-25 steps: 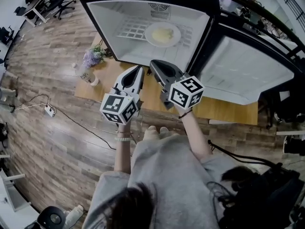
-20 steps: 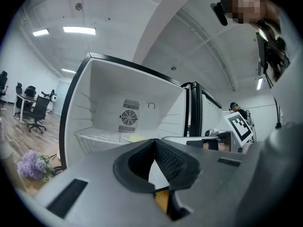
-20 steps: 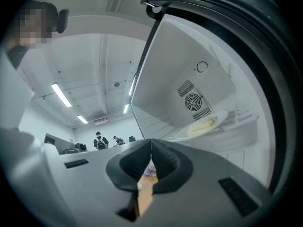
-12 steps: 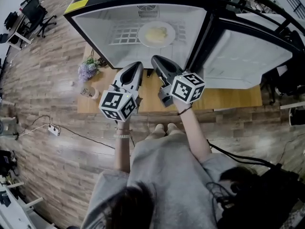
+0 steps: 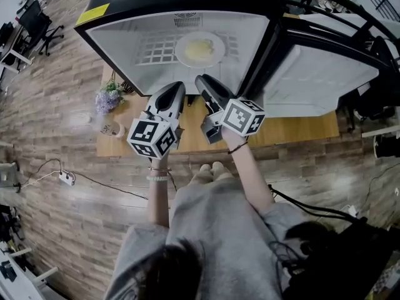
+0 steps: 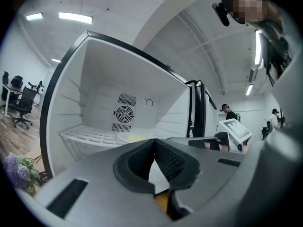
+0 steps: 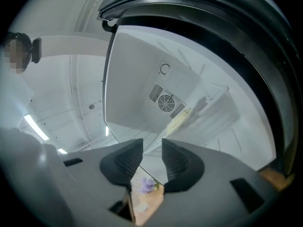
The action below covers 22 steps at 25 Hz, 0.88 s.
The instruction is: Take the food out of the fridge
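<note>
From the head view, the plate of food sat inside the fridge at 12 o'clock, and your right gripper looked nearest to it. The left gripper view showed your left gripper closed and empty. The right gripper view showed jaws that had just been opening, with nothing between them and the plate at 1 o'clock.

The right gripper has just been opening its jaws, with nothing between them. In the head view it and the left gripper have edged up the frame. Their tips now overlap the lower edge of the open fridge at the centre.
</note>
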Each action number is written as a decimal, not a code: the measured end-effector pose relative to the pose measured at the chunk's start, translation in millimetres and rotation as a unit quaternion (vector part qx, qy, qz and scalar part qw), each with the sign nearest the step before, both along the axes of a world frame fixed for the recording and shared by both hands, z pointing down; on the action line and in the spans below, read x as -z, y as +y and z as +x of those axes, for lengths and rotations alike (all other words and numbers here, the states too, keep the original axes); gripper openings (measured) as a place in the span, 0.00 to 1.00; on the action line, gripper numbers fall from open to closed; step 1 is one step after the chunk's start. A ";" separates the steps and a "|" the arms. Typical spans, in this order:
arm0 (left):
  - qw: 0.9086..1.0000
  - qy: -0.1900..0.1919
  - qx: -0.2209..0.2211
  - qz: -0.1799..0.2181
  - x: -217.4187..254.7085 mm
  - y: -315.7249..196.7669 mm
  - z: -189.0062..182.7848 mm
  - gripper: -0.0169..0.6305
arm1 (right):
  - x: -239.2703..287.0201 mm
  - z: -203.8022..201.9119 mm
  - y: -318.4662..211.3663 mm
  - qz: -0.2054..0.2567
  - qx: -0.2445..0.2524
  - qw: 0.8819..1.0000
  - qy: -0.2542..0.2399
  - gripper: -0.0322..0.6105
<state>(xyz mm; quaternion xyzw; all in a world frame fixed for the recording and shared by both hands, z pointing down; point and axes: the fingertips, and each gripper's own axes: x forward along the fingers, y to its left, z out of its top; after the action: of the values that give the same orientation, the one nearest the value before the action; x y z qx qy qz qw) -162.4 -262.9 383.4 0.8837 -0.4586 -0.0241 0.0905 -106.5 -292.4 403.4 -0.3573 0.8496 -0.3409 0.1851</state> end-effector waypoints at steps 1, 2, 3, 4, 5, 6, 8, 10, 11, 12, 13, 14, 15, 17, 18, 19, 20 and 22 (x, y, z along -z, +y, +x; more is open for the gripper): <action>1.000 0.002 0.002 -0.002 -0.2 -1.6 0.1 0.04 | -0.6 0.8 -1.9 -0.006 -0.003 1.000 -0.005 0.25; 1.000 0.003 0.003 -0.003 -0.7 -3.3 0.6 0.04 | -1.0 1.4 -3.9 -0.012 -0.005 1.000 -0.009 0.26; 1.000 0.003 0.003 -0.005 -1.3 -5.1 1.5 0.04 | -1.3 2.4 -6.2 -0.016 -0.007 1.000 -0.012 0.26; 1.000 0.002 0.003 -0.006 -1.7 -6.9 2.6 0.04 | -1.6 3.5 -8.9 -0.020 -0.009 1.000 -0.016 0.27; 1.000 0.001 0.003 -0.006 -2.2 -8.4 3.1 0.04 | -2.1 4.3 -11.5 -0.024 -0.012 0.999 -0.020 0.28; 1.000 0.000 0.003 -0.007 -3.0 -9.8 2.9 0.04 | -3.3 4.5 -13.9 -0.030 -0.014 0.999 -0.025 0.28; 1.000 -0.002 0.004 -0.009 -6.2 -12.1 0.9 0.04 | -8.0 4.0 -18.1 -0.046 -0.019 0.998 -0.041 0.28; 1.000 -0.003 0.004 -0.011 -9.1 -14.2 -1.6 0.04 | -13.5 3.5 -22.3 -0.062 -0.026 0.996 -0.057 0.29; 1.000 -0.003 0.004 -0.012 -9.8 -15.1 -2.6 0.04 | -15.7 3.5 -24.6 -0.069 -0.030 0.995 -0.063 0.30; 1.000 -0.003 0.004 -0.012 -10.2 -16.2 -3.3 0.04 | -17.4 3.8 -27.1 -0.076 -0.034 0.994 -0.068 0.30; 1.000 -0.004 0.004 -0.013 -10.4 -17.2 -3.7 0.04 | -18.6 4.2 -29.5 -0.081 -0.038 0.993 -0.073 0.32; 1.000 -0.004 0.004 -0.013 -10.6 -18.4 -3.8 0.04 | -19.4 4.6 -32.0 -0.085 -0.042 0.993 -0.076 0.32; 1.000 -0.004 0.004 -0.013 -10.8 -19.4 -3.9 0.04 | -20.1 4.8 -34.3 -0.089 -0.045 0.992 -0.079 0.32; 1.000 -0.003 0.005 -0.014 -11.3 -21.0 -4.4 0.04 | -21.6 4.4 -38.7 -0.098 -0.048 0.990 -0.091 0.32; 1.000 -0.004 0.005 -0.014 -11.4 -21.5 -5.0 0.04 | -22.4 3.9 -40.6 -0.104 -0.049 0.988 -0.100 0.32; 1.000 -0.004 0.006 -0.014 -11.5 -22.1 -5.7 0.04 | -23.0 3.5 -42.3 -0.110 -0.050 0.987 -0.109 0.32; 1.000 -0.004 0.006 -0.014 -11.4 -22.9 -6.7 0.04 | -23.4 3.0 -43.9 -0.115 -0.051 0.985 -0.115 0.32; 1.000 -0.004 0.007 -0.013 -10.8 -24.9 -8.7 0.04 | -23.8 2.4 -46.9 -0.123 -0.054 0.983 -0.124 0.32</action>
<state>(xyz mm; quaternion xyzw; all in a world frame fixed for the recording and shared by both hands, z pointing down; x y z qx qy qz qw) -171.1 -287.7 394.2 0.8794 -0.4653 -0.0151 0.1000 -104.1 -339.3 427.1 -0.3773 0.7511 -0.4744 0.2617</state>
